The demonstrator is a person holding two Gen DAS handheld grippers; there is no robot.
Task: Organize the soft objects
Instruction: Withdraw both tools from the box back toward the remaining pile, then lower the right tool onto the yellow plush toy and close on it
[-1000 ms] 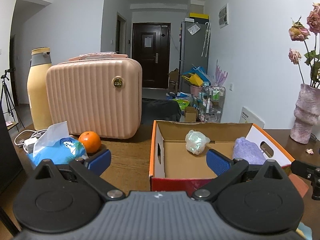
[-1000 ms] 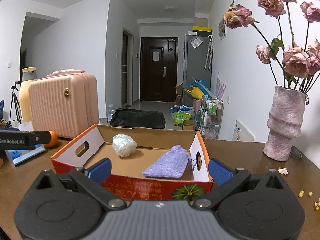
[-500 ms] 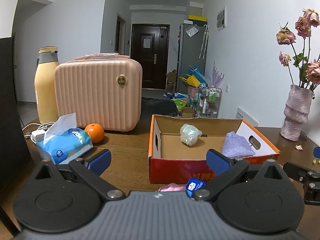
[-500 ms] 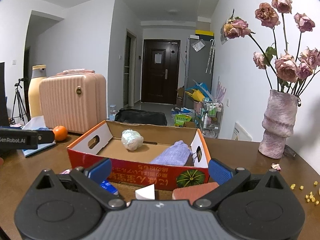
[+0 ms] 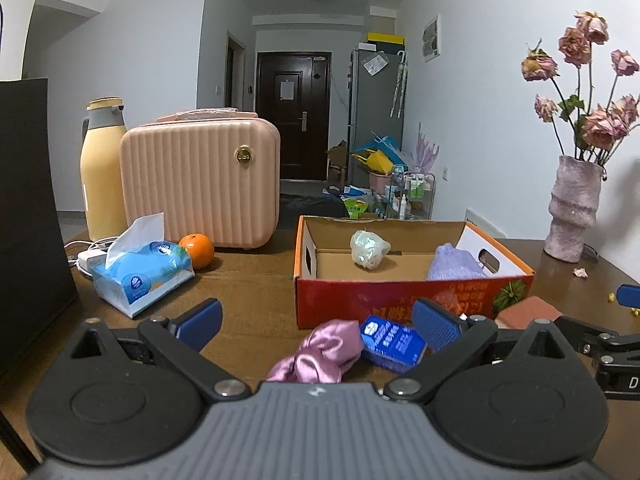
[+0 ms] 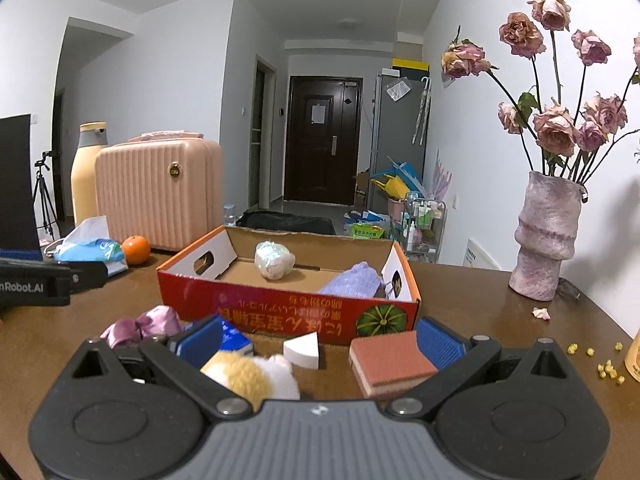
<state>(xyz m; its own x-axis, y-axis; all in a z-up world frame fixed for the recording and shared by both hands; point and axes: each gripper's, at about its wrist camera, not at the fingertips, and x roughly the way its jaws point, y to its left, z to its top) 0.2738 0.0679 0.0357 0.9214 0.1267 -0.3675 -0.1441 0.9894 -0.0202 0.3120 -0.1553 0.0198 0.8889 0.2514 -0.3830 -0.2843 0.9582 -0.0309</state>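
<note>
Both claws, left claw [image 5: 316, 314] and right claw [image 6: 320, 338], are held spread wide, nothing gripped, before the cardboard box [image 6: 288, 312].

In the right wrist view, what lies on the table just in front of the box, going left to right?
Pink satin cloth → blue packet → white wedge sponge → brown sponge block. The plush toy lies nearer the camera, so it is left out.

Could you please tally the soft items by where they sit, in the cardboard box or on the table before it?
In the cardboard box: 2, white bundle and purple pouch.
On the table: 5, pink satin cloth, blue packet, plush toy, white wedge sponge, pink sponge.
Total: 7.
</note>
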